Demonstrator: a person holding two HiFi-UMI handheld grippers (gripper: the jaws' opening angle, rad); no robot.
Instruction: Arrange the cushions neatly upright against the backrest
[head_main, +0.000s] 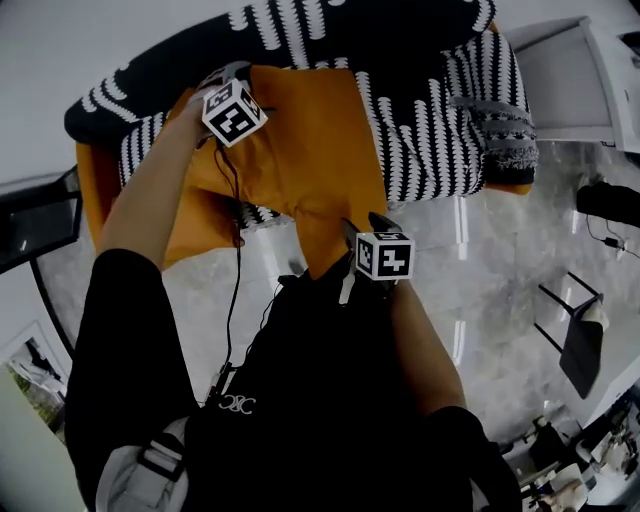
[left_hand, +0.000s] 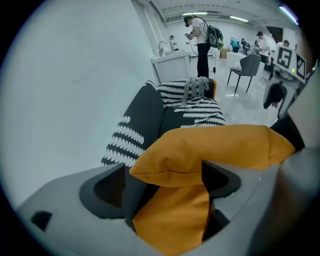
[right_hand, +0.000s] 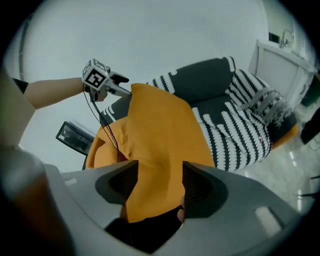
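At sofa (head_main: 440, 130) | left gripper (left_hand: 164, 174), right gripper (right_hand: 160, 172) fingers (left_hand: 107, 187) apart, orange cushion (head_main: 310, 150) between | person (left_hand: 202, 40): left gripper view

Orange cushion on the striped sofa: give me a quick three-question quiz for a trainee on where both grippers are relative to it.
1. Between the jaws of the right gripper lies: A the orange cushion, B a book, C nothing?
2. True or false: the left gripper hangs over bare floor, away from that cushion.
3. What pattern covers the sofa?
Key: 1 A. 2 False; the cushion's corner sits between its jaws. 3 Black-and-white stripes.
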